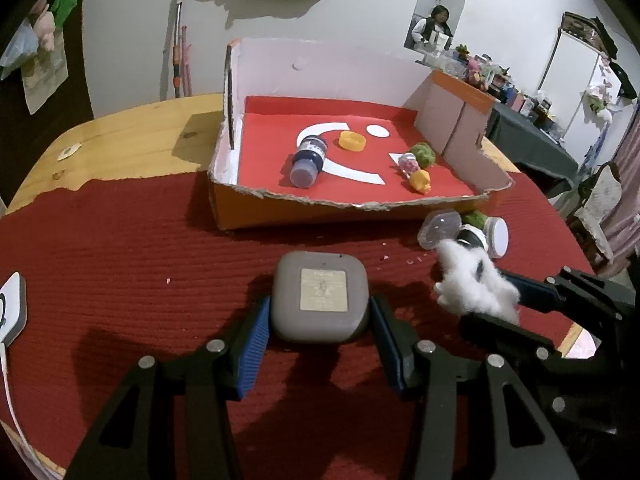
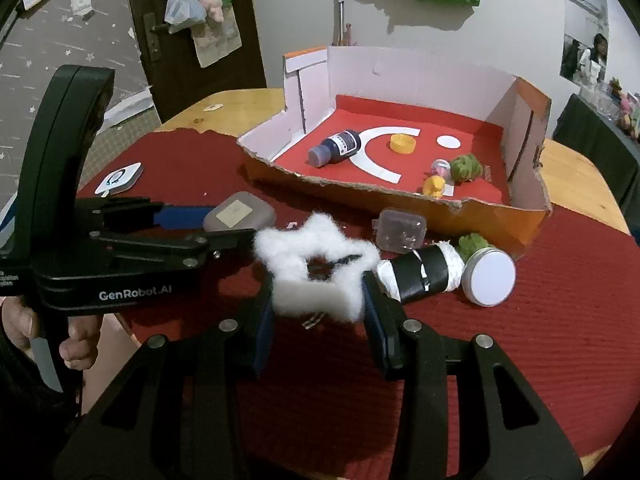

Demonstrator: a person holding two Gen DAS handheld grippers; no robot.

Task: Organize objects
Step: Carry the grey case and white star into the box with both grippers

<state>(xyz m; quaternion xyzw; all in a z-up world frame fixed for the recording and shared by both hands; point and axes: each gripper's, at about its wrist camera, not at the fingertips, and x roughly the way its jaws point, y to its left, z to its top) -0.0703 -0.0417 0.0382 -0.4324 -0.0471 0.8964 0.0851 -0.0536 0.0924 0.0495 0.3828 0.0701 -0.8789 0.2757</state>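
A: Left wrist view: the left gripper (image 1: 318,320) is clamped on the grey rounded case (image 1: 319,298), centre frame. The cardboard tray (image 1: 348,204) sits straight ahead, torn front wall facing us, ink bottle (image 1: 309,157) lying inside.

B: Right wrist view: the right gripper (image 2: 319,298) pinches the white fluffy star (image 2: 316,266). The tray is upper right; a clear plastic box (image 2: 401,229), a black-and-white roll (image 2: 422,274) and a round tin (image 2: 490,276) stand in between, I'd say.

Black left gripper (image 2: 224,222), blue pads; silver screws; "GenRobot.AI" marking.
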